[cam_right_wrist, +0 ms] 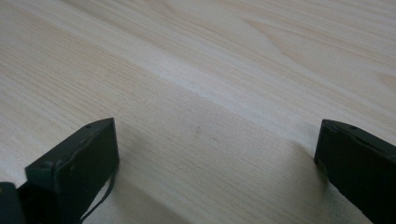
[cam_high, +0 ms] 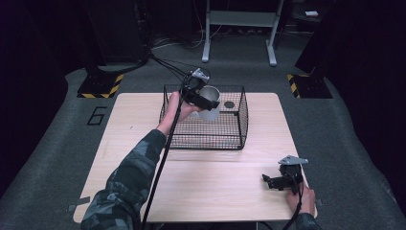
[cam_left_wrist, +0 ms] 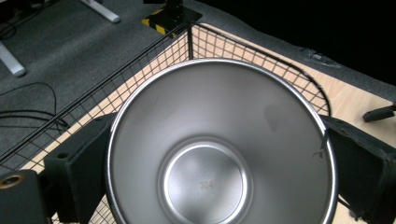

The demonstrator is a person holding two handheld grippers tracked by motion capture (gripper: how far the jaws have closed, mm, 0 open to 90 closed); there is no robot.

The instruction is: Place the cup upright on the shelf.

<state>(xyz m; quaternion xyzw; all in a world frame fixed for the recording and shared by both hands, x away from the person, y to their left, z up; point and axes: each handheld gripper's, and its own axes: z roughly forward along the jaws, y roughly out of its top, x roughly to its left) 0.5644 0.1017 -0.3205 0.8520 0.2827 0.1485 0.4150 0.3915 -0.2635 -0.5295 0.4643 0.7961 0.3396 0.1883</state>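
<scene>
2 grippers are at work, and the left gripper (cam_high: 205, 97) alone carries anything: its fingers (cam_left_wrist: 74, 172) clamp a steel cup (cam_left_wrist: 219, 149) from both sides, one against each outer wall. The cup hangs over the basket (cam_high: 242, 125), above its rear half and clear of the mesh floor. In the left gripper view the mouth faces the camera and the round base lies beyond, so the cup's long axis runs straight along the fingers; in the high view it appears tilted, mouth up and toward the rear of the basket. The likely next move is down into the basket. The right gripper (cam_high: 271, 181) rests on the worktop (cam_high: 206, 182) well in front of the basket, fingers (cam_right_wrist: 74, 163) spread apart and grasping nothing.
</scene>
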